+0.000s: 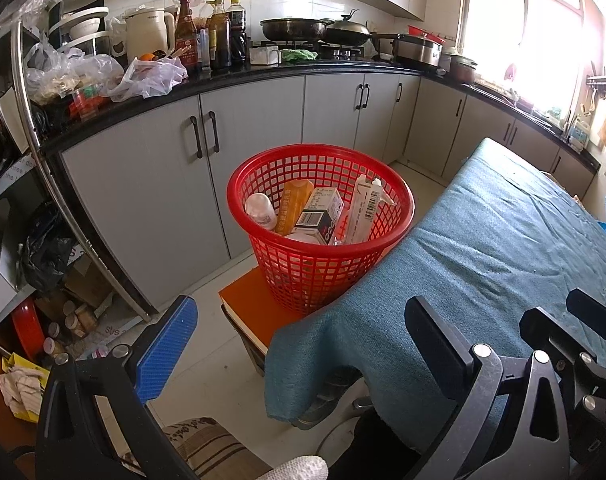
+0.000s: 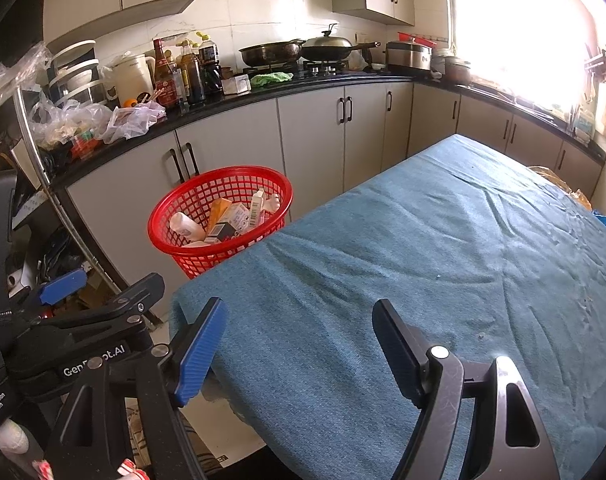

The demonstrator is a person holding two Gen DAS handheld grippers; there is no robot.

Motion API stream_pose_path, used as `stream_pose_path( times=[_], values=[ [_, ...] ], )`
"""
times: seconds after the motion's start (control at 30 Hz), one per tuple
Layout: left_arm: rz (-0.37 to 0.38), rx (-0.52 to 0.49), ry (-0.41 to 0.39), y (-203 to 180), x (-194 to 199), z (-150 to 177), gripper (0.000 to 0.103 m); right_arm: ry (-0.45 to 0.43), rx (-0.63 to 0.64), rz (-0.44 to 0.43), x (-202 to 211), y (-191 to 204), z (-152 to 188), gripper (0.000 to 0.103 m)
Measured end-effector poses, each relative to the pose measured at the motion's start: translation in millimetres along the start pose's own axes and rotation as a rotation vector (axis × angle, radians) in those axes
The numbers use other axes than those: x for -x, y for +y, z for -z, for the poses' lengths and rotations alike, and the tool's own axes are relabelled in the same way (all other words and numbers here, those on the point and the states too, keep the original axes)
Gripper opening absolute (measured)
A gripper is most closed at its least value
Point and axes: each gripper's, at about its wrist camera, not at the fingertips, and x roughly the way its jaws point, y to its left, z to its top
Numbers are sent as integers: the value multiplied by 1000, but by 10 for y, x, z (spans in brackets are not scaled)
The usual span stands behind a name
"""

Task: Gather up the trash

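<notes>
A red mesh basket [image 1: 323, 268] stands on an orange stool [image 1: 247, 300] beside the table's left edge. Inside it lie a white bottle [image 1: 260, 210], an orange carton [image 1: 293, 205], a printed box [image 1: 321, 212] and a white barcode pack [image 1: 363, 212]. From the right wrist view the basket [image 2: 191, 260] is at centre left. My left gripper [image 1: 299, 344] hangs open over the table's near corner, with nothing between its fingers. My right gripper [image 2: 299, 352] is open too, empty, above the blue cloth. The left gripper [image 2: 103, 292] shows at the left in the right wrist view.
A blue-green cloth covers the table [image 2: 423, 260]. Grey cabinets under a black counter [image 1: 263, 76] run along the back, crowded with bottles [image 1: 219, 36], pans [image 1: 295, 28] and plastic bags [image 1: 151, 76]. A metal shelf [image 1: 43, 160] with clutter is at the left. Crumpled paper [image 1: 21, 388] lies on the floor.
</notes>
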Motion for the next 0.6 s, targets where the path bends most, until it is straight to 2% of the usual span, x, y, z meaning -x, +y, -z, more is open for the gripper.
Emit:
stream_pose_path(
  times=[0.2, 0.37, 0.6],
  values=[
    [-17, -1, -13, 25, -14, -28, 103, 11, 5, -4, -21, 8, 18, 80],
    [-79, -42, -87, 47, 88, -108, 103, 14, -9, -10, -31, -25, 12, 80],
    [-58, -79, -105, 19, 186, -216, 103, 8, -45, -14, 3, -139, 18, 81]
  ],
)
